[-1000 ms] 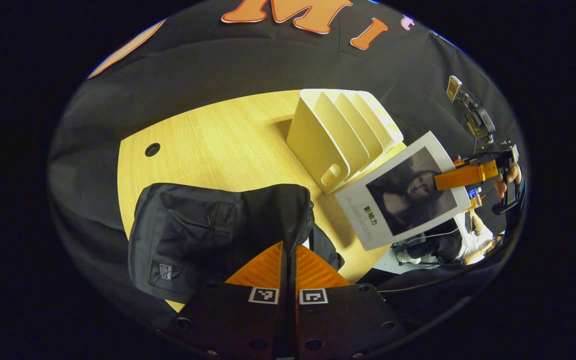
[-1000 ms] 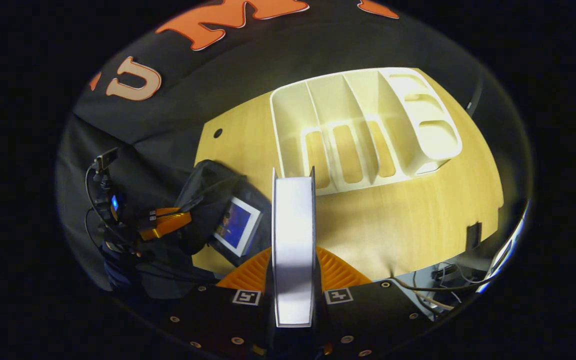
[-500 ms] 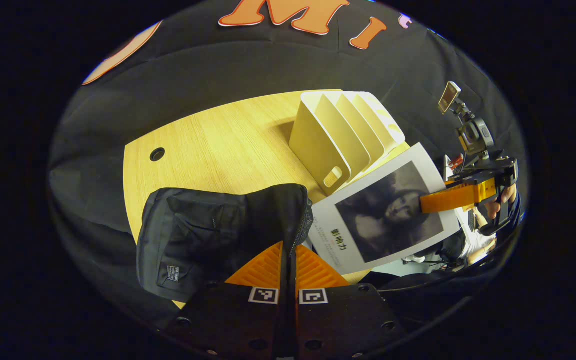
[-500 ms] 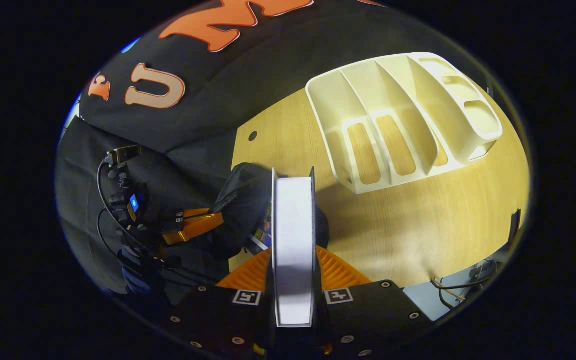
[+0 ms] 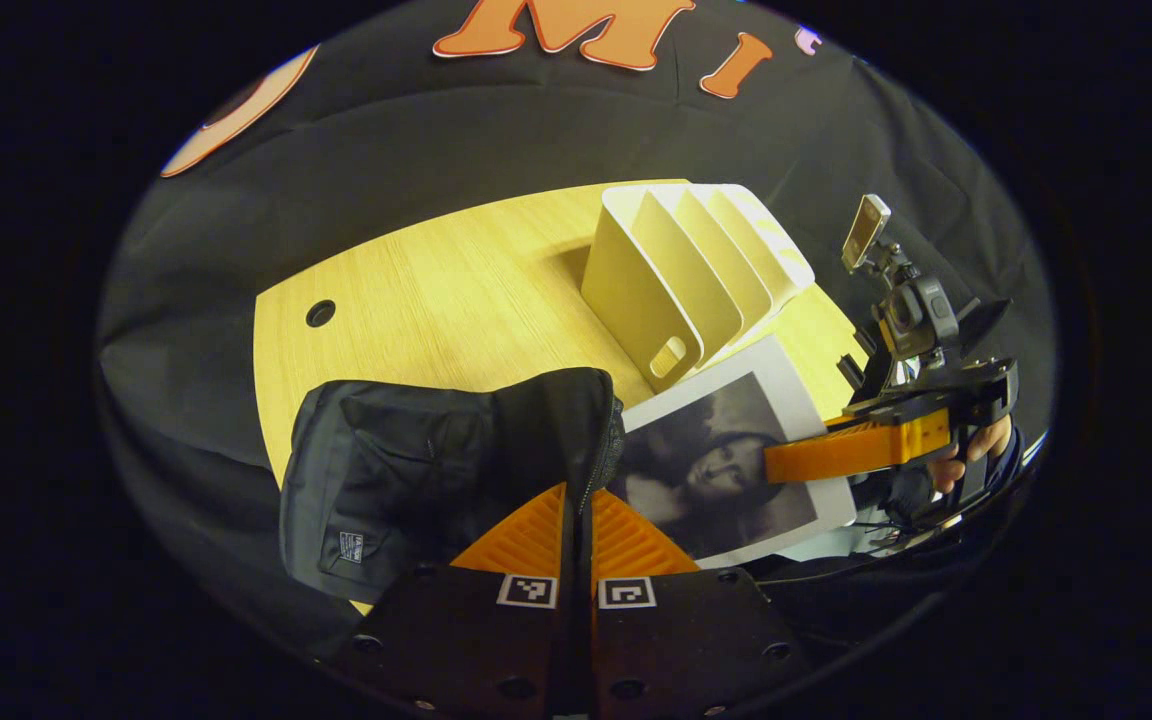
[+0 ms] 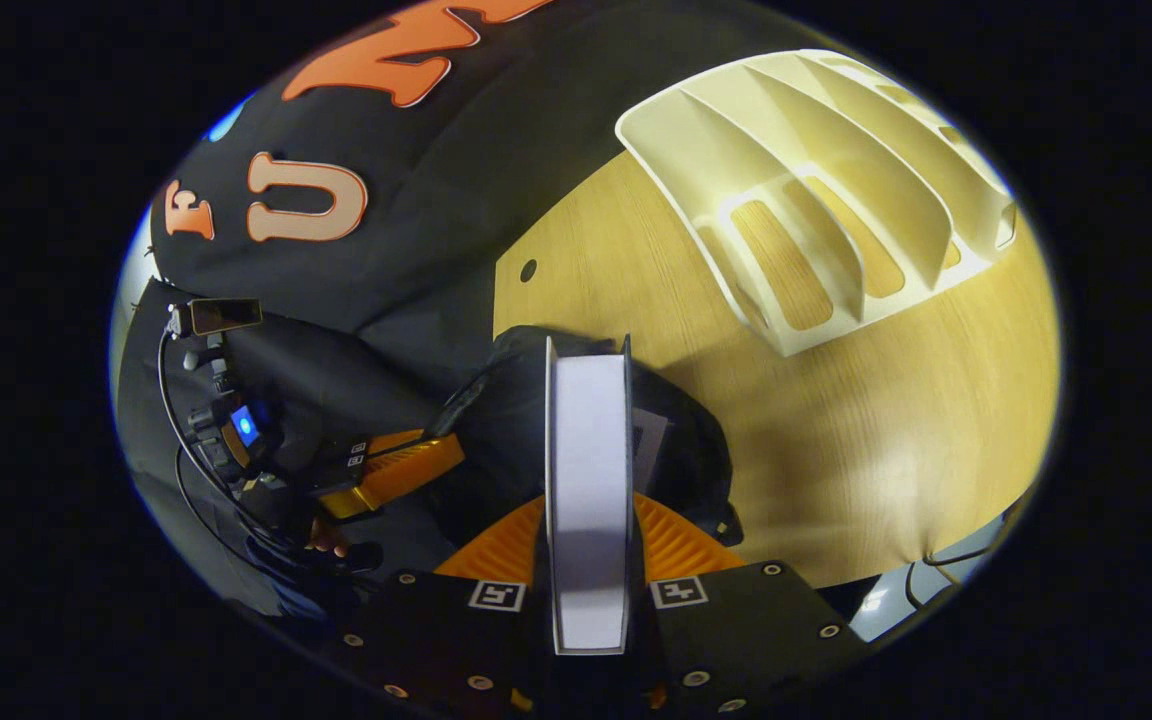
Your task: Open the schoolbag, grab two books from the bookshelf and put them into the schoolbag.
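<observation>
Pinching the zippered edge of the black schoolbag (image 5: 436,470), the left gripper (image 5: 576,515) holds its mouth up on the wooden table (image 5: 436,290). The right gripper (image 6: 588,540) clamps a white-edged book (image 6: 588,480) between both fingers, its portrait cover (image 5: 706,470) touching the bag's opening. Behind stands the cream bookshelf (image 5: 686,270), its slots showing no books.

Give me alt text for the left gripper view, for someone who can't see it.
The left tongs are shut on the edge of a black schoolbag on a wooden table, holding it open. The right tongs carry a book toward its opening, in front of a cream bookshelf.
</observation>
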